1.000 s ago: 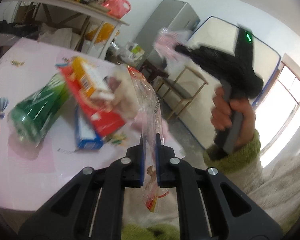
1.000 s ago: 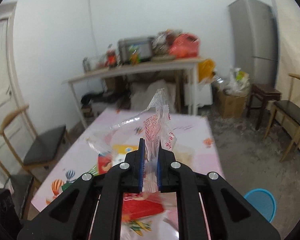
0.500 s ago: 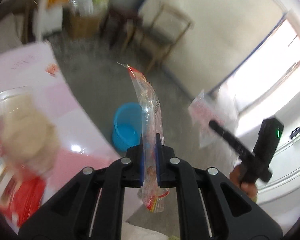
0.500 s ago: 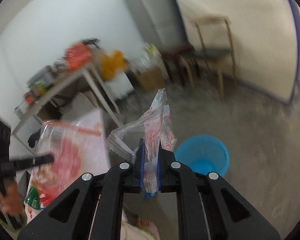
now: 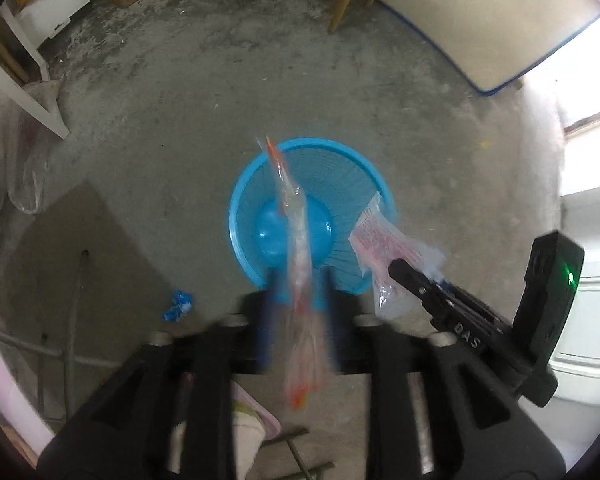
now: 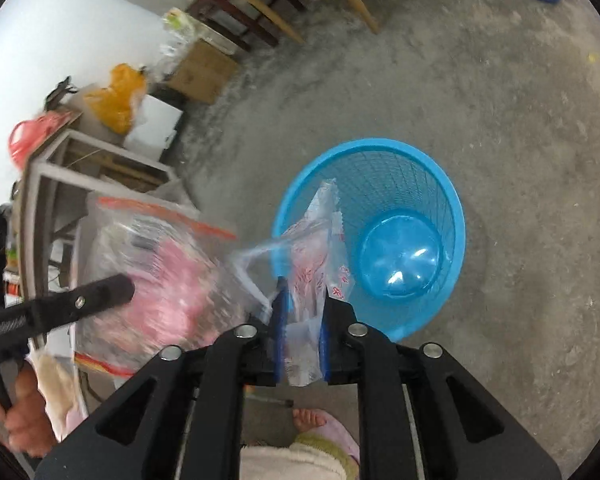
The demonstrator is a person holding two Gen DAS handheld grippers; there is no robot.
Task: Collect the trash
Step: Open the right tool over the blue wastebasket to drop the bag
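At the bottom centre of each wrist view, the left gripper (image 5: pixel 298 320) has just been opening, its pads clear of the orange-edged clear wrapper (image 5: pixel 300 272) between them. The right gripper (image 6: pixel 300 332) has likewise been opening around a red-printed clear wrapper (image 6: pixel 316 264). A second ago both clamped these above the tabletop. Beyond stands the empty blue wastebasket (image 5: pixel 364 172).
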